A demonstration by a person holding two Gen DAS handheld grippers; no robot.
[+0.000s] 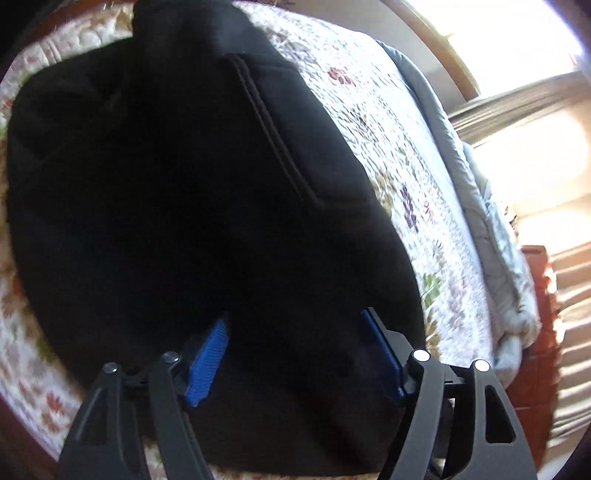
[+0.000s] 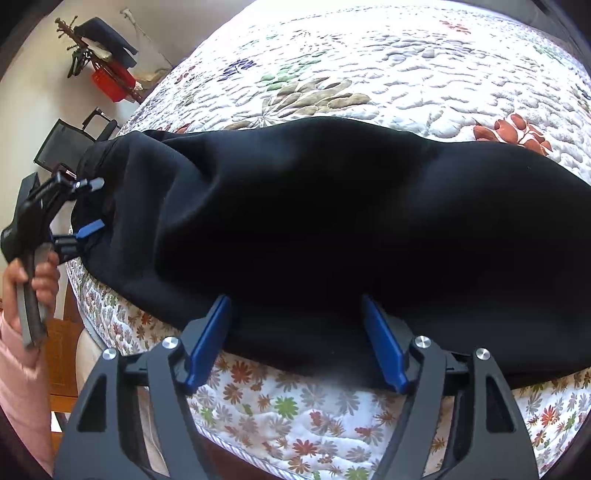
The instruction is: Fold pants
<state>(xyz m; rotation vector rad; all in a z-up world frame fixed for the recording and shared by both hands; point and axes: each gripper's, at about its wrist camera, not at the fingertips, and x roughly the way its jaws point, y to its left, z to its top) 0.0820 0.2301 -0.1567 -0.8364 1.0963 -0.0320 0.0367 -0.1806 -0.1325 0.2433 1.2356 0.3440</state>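
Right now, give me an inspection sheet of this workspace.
Surface: floral quilt covering the bed.
Job's things: black pants lying along the bed's near edge, bunched.
Clutter: grey blanket at the far side of the bed.
Grippers: left hand-held gripper open, pants fabric between its blue fingers; right hand-held gripper open at the pants' near edge.
Cables: nothing seen.
Surroundings: coat rack, black chair, bright window.

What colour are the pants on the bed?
Plain black pants, on a white floral quilt; clearest in the right wrist view.
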